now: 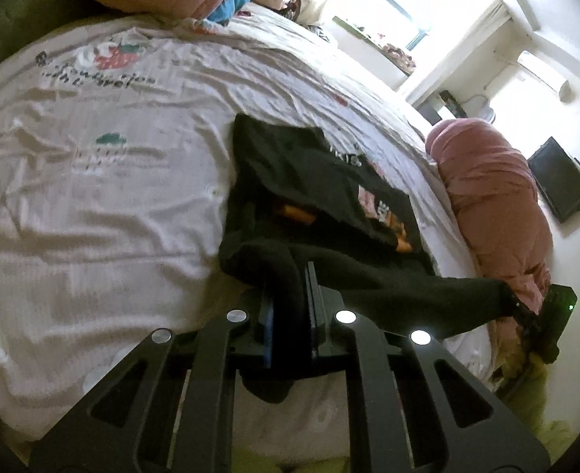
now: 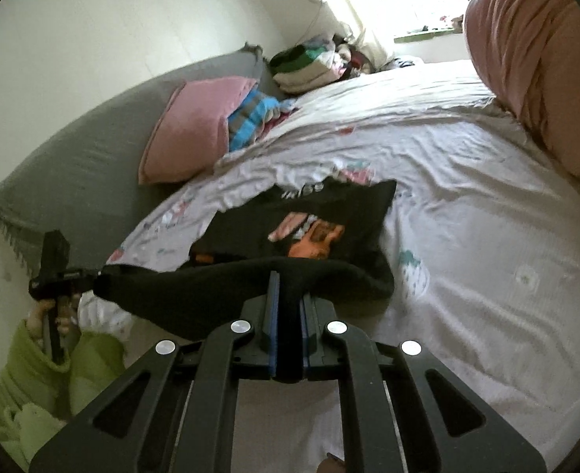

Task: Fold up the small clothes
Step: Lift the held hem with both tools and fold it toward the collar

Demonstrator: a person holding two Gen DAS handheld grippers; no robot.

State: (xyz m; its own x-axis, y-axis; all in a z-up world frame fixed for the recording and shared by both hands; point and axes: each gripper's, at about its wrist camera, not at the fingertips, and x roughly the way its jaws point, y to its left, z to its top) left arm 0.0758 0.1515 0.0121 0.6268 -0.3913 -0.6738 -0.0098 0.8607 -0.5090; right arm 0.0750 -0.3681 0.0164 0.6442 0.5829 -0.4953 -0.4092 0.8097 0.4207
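Observation:
A small black garment point(image 1: 313, 181) with an orange and pink print lies on the white printed bedsheet point(image 1: 92, 181). My left gripper point(image 1: 290, 276) is shut on its near edge, with black cloth pinched between the fingers. My right gripper point(image 2: 288, 287) is shut on the same near edge of the garment point(image 2: 321, 213). The edge is stretched taut between both grippers and lifted off the sheet point(image 2: 467, 236). The right gripper also shows far right in the left wrist view point(image 1: 526, 309). The left gripper shows far left in the right wrist view point(image 2: 88, 276).
A pink pillow point(image 2: 195, 126) and a stack of folded clothes point(image 2: 309, 65) lie at the head of the bed. A rolled pink quilt point(image 1: 491, 197) lies along the bed's far side. A grey cushion point(image 2: 84, 165) leans on the wall. The person's green sleeve point(image 2: 41, 374) is low left.

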